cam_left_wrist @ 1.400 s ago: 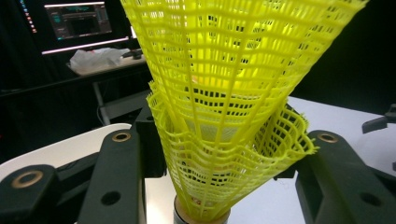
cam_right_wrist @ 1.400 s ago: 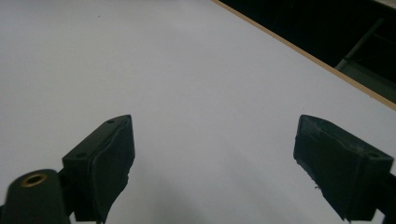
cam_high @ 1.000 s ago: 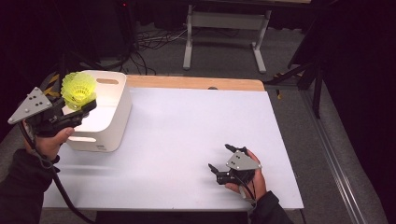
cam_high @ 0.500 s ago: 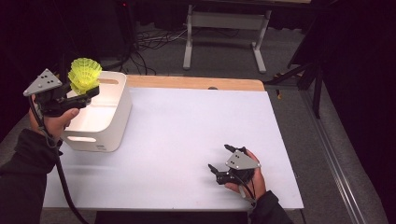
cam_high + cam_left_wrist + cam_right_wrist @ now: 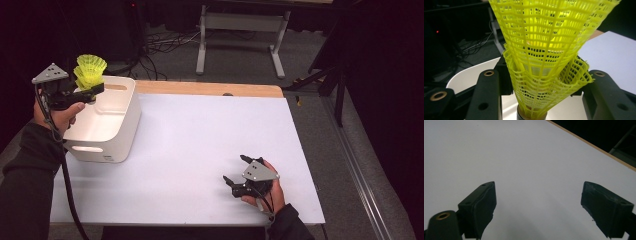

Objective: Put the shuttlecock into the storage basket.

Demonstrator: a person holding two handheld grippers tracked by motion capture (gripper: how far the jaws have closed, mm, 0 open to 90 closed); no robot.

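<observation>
left gripper (image 5: pixel 92 92) raised over the white bin's (image 5: pixel 120 145) rim, clamped on stacked yellow shuttlecocks (image 5: pixel 89 70) – skirts up. right gripper (image 5: pixel 240 170) resting low on the table (image 5: pixel 200 135), jaws wide apart, holding nothing.

The bin (image 5: pixel 107 127) sits on the table (image 5: pixel 200 145) at its left edge. The left gripper (image 5: pixel 92 90) holds nested shuttlecocks (image 5: pixel 89 70) over the bin's far left corner, seemingly just above the rim. The right gripper (image 5: pixel 237 170) rests on the table near right, well apart from the bin.

Yellow plastic-mesh shuttlecocks (image 5: pixel 544 62); smooth white plastic bin (image 5: pixel 112 132); matt white table (image 5: pixel 200 150).
</observation>
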